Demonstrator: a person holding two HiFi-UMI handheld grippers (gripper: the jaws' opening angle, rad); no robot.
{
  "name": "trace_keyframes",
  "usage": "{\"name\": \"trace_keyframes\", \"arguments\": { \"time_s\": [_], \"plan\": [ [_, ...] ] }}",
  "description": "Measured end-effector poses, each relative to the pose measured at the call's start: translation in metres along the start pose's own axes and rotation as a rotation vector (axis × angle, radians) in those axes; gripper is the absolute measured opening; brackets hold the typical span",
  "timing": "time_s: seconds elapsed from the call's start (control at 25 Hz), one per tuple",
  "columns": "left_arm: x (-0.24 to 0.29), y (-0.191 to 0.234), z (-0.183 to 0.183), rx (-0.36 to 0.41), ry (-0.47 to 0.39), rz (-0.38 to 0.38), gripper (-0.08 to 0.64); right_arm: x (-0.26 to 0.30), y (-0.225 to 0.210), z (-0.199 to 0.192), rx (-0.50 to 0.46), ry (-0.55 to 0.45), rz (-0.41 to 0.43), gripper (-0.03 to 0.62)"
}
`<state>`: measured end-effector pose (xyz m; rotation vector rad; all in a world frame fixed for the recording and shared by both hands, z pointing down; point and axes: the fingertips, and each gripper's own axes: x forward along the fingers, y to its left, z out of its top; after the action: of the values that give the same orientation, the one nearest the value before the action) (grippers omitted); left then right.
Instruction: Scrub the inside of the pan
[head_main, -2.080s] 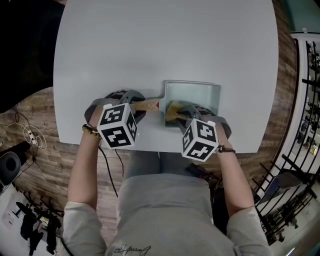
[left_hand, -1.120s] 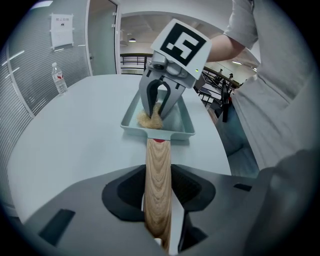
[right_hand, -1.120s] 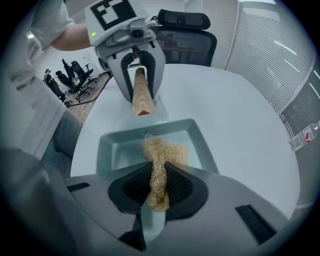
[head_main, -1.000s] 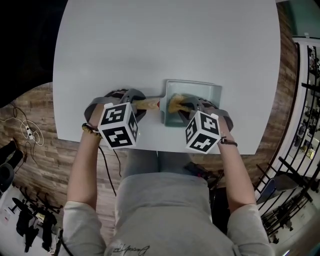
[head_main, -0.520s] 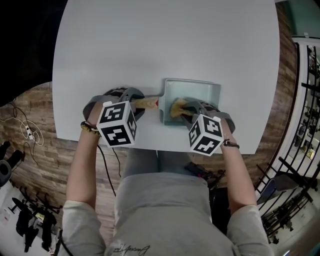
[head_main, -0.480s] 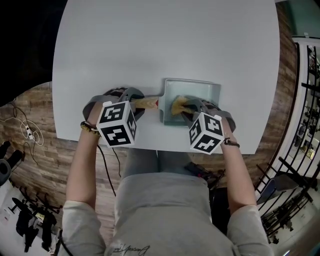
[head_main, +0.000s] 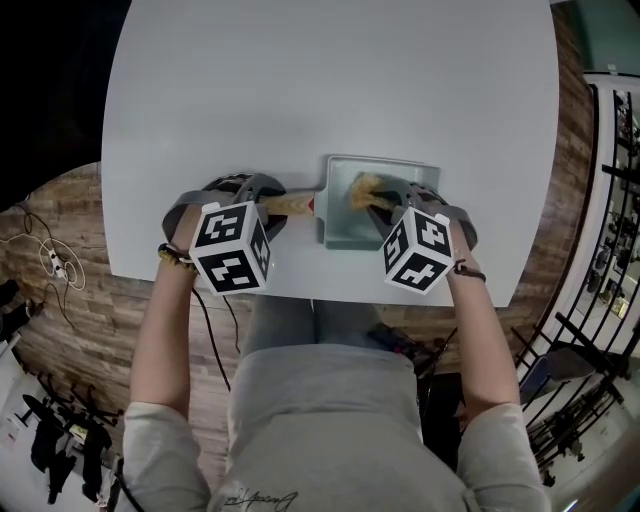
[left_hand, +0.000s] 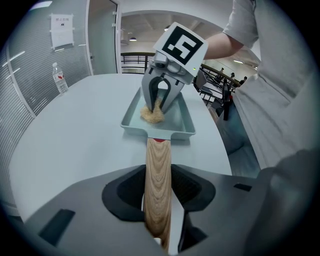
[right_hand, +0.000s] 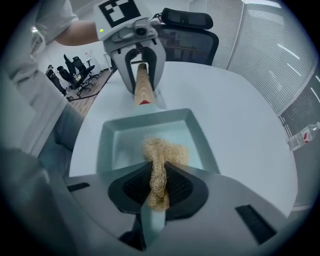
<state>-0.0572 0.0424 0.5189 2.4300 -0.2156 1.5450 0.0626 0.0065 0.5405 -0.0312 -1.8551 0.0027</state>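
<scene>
In the head view, the pale grey-green rectangular metal pan (head_main: 342, 225) sat near the front edge of the white rounded worktop (head_main: 330, 80), its light wooden handle (head_main: 292, 205) pointing to the person's left. The left tongs (head_main: 272, 204) clamped that handle, presumably to stop the pan sliding. The right tongs (head_main: 383, 200) pressed a tan fibrous scrubbing pad (head_main: 360, 187) onto the pan's floor.

The left gripper view showed the jaws closed against the handle's sides.

The right gripper view showed the pad squeezed between narrow jaws (its loose end fanned over the pan bottom).

Around them were brown wood flooring (head_main: 70, 250), a clear plastic water bottle (left_hand: 59, 80) and a black office chair (right_hand: 187, 30).
</scene>
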Motion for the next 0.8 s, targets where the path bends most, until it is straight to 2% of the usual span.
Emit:
{"name": "trace_keyframes", "arguments": {
  "time_s": [0.16,0.36,0.56,0.8],
  "plan": [
    [0.0,0.0,0.0,0.001,-0.002,-0.002,0.156,-0.004,0.039,-0.014,-0.067,0.031,0.047,0.069],
    [0.0,0.001,0.0,0.008,0.003,-0.002,0.156,-0.004,0.052,-0.018,-0.098,0.037,0.06,0.067],
    [-0.001,0.0,-0.001,0.016,0.001,-0.008,0.156,-0.003,0.024,-0.016,-0.055,0.025,0.024,0.067],
    [-0.001,0.0,0.0,0.023,0.01,-0.006,0.156,-0.001,-0.008,-0.009,-0.064,0.029,-0.004,0.067]
  ]
}}
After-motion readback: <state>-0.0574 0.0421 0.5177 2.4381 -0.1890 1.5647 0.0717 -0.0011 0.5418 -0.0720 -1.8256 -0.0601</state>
